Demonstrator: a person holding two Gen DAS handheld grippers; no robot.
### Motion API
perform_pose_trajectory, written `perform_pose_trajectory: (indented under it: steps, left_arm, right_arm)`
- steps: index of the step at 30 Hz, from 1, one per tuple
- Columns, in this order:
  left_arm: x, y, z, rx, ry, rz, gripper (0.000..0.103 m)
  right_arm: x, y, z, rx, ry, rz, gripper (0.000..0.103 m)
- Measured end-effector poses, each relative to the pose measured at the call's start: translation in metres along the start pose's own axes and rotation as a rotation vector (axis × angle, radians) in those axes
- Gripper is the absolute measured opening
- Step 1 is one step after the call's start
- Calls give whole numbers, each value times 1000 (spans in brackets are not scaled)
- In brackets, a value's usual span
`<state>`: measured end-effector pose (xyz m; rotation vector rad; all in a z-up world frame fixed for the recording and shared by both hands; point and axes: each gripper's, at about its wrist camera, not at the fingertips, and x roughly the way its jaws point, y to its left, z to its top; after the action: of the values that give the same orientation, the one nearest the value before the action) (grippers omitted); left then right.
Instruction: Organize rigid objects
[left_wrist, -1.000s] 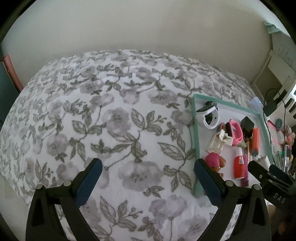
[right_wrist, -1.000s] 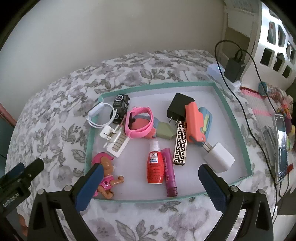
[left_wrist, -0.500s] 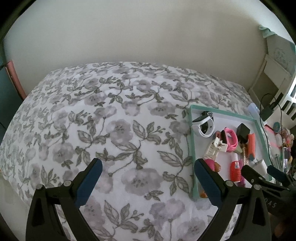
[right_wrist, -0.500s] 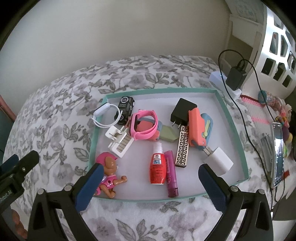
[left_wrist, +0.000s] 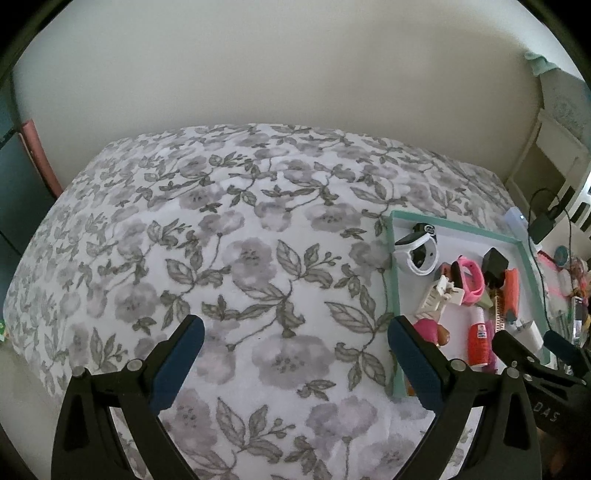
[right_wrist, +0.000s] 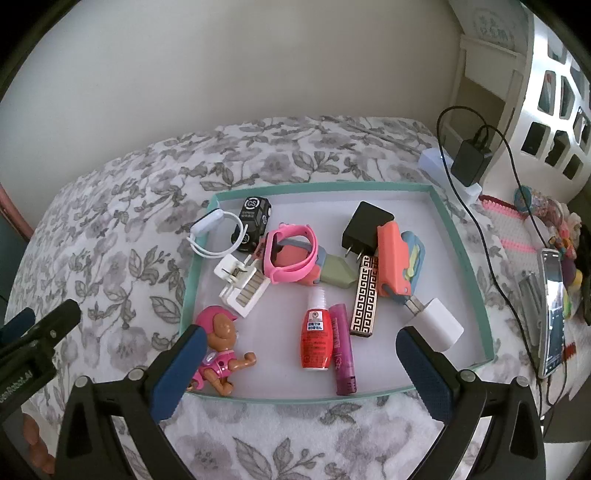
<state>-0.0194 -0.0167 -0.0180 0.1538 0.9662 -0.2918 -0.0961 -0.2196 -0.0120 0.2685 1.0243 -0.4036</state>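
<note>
**Both grippers spread and empty over the bed; small items lie loose in the teal tray**

Left gripper (left_wrist: 295, 354): fingers wide apart, holding nothing. Under and ahead of it only the floral bedspread (left_wrist: 229, 258); the teal tray (left_wrist: 392, 280) sits off its right finger.

Right gripper (right_wrist: 295, 356): fingers also wide apart, empty, hovering at the tray's (right_wrist: 489, 332) near edge. By its left finger lies the pink toy figure (right_wrist: 219, 354). Ahead and left: white clip (right_wrist: 242, 282), white band (right_wrist: 216, 236), black toy car (right_wrist: 253, 221). Straight ahead: pink watch band (right_wrist: 291, 254), red bottle (right_wrist: 316, 332), purple tube (right_wrist: 343, 350), patterned gold bar (right_wrist: 365, 295). Ahead and right: black charger (right_wrist: 365, 225), orange case (right_wrist: 393, 258), white charger (right_wrist: 434, 326) near its right finger.

Judgement: the items lie jumbled, several touching, yet all inside the tray; this fits sorting under way or gathering finished. For any pick, choose an item apart from its neighbours, such as the red bottle, and close across its narrow width; the purple tube touches it.
</note>
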Motion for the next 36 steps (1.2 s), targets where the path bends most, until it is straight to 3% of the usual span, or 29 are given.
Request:
perform_pose_trajectory:
  steps: [36]
  left_arm:
    - [5,-5,-3,54,21,36,100]
  right_arm:
    - [11,-1,-1,4,49,-9,103]
